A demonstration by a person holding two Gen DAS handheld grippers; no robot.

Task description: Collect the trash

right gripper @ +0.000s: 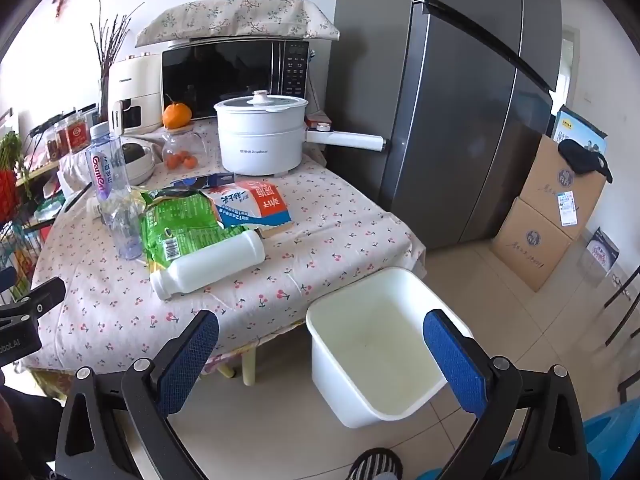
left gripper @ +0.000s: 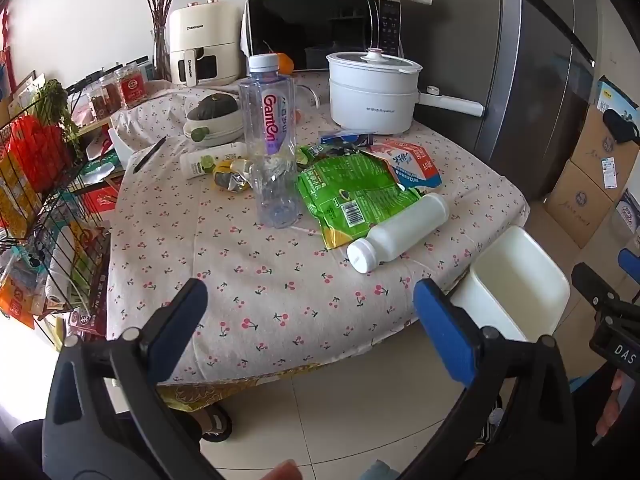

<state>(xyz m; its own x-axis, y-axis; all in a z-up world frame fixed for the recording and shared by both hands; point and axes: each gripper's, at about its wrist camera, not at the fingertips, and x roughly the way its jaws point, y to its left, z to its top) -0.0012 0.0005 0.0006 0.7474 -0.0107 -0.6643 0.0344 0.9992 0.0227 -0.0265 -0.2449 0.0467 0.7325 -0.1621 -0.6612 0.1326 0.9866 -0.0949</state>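
Observation:
Trash lies on the cherry-print tablecloth (left gripper: 256, 300): a white plastic bottle (left gripper: 396, 232) on its side, a green snack bag (left gripper: 352, 192), a milk carton (left gripper: 416, 162), a tall clear water bottle (left gripper: 270, 140) standing upright, a small lime bottle (left gripper: 208, 162) and a crumpled wrapper (left gripper: 232, 178). A white bin (right gripper: 376, 348) stands empty on the floor by the table's right corner; it also shows in the left wrist view (left gripper: 516, 284). My left gripper (left gripper: 310, 316) is open and empty before the table's front edge. My right gripper (right gripper: 320, 344) is open and empty, beside the bin.
A white electric pot (left gripper: 372, 92), microwave (left gripper: 324, 32), air fryer (left gripper: 200, 44), a bowl with a squash (left gripper: 214, 118) and an orange (right gripper: 177, 115) stand at the back. A wire rack (left gripper: 44, 208) stands left. A grey fridge (right gripper: 460, 100) and cardboard boxes (right gripper: 552, 216) stand right.

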